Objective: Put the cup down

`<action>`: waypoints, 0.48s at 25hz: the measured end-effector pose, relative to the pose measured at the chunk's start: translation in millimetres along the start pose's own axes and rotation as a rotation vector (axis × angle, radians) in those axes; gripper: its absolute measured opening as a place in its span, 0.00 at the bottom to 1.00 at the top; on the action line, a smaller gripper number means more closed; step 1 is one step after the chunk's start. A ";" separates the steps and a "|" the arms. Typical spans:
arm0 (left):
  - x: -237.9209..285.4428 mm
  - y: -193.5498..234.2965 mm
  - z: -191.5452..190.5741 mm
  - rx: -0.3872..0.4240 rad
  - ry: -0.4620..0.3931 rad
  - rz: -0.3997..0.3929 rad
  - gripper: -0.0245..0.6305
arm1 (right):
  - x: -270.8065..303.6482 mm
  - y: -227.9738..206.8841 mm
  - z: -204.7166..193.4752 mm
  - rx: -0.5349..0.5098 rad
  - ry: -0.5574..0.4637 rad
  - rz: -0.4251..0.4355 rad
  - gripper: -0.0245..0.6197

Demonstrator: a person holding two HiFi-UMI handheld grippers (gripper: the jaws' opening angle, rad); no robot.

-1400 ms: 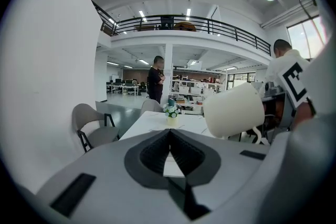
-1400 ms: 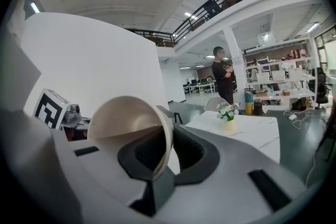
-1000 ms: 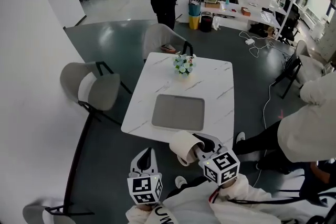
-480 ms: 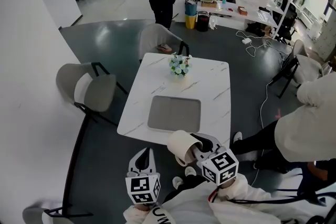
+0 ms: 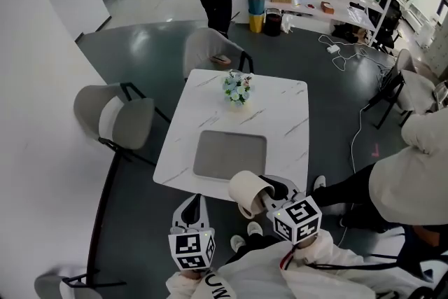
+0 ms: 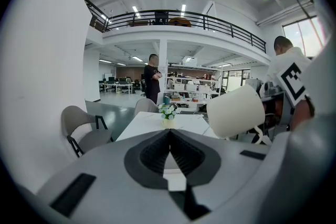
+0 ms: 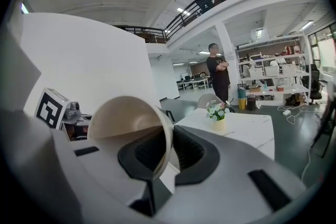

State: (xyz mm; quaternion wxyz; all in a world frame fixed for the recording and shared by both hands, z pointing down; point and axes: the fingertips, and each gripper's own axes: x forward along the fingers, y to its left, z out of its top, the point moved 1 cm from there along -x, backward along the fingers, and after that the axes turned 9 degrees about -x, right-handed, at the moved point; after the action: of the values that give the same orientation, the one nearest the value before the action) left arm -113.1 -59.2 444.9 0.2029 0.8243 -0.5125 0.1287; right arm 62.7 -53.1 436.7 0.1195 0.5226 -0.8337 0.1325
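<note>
A white marble-patterned square desk (image 5: 280, 115) stands on a dark glossy floor (image 5: 140, 59) in an open office. It carries a grey rectangular mat (image 5: 229, 155), with a small pot of flowers (image 5: 237, 87) at the mat's 12 o'clock. Grey shell chairs (image 5: 115, 115) stand at the desk's 9 and 12 o'clock.

The right gripper (image 5: 264, 197) has its fingers (image 7: 191, 152) clamped on the wall of a cream paper cup (image 5: 246, 192), tipped on its side at the desk's 6 o'clock edge. The left gripper (image 5: 194, 202) has its fingers (image 6: 152, 152) closed on nothing.

Since a second ago the desk has drawn slightly nearer, and the cup now overlaps its near edge.
</note>
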 end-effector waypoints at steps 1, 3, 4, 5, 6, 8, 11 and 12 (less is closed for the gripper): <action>2.6 -1.9 0.4 -0.002 0.002 0.006 0.05 | 1.4 -3.1 0.1 0.000 0.001 0.007 0.10; 9.6 -6.6 1.5 -0.004 0.004 0.013 0.05 | 5.1 -9.9 1.0 -0.004 0.000 0.021 0.10; 14.0 -8.9 2.3 -0.003 0.005 0.016 0.05 | 7.4 -13.5 1.8 -0.005 -0.003 0.027 0.10; 18.4 -10.9 3.2 -0.002 0.005 0.018 0.05 | 9.6 -16.9 2.9 -0.006 -0.006 0.034 0.10; 22.3 -12.9 4.4 -0.001 0.004 0.020 0.05 | 11.2 -20.1 4.1 -0.006 -0.009 0.040 0.10; 27.2 -17.5 7.3 0.002 0.001 0.026 0.05 | 11.8 -26.4 5.8 -0.004 -0.013 0.051 0.10; 31.3 -22.8 8.6 0.001 -0.006 0.041 0.05 | 12.6 -36.2 5.2 -0.006 -0.014 0.062 0.10; 32.6 -23.5 7.4 -0.002 -0.003 0.046 0.05 | 13.5 -38.8 4.2 -0.005 -0.012 0.065 0.10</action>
State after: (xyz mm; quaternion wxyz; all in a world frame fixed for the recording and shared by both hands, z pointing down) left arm -77.5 -79.3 447.4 0.1999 0.8124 -0.5317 0.1315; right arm 91.8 -82.2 441.0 0.1114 0.4959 -0.8512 0.1311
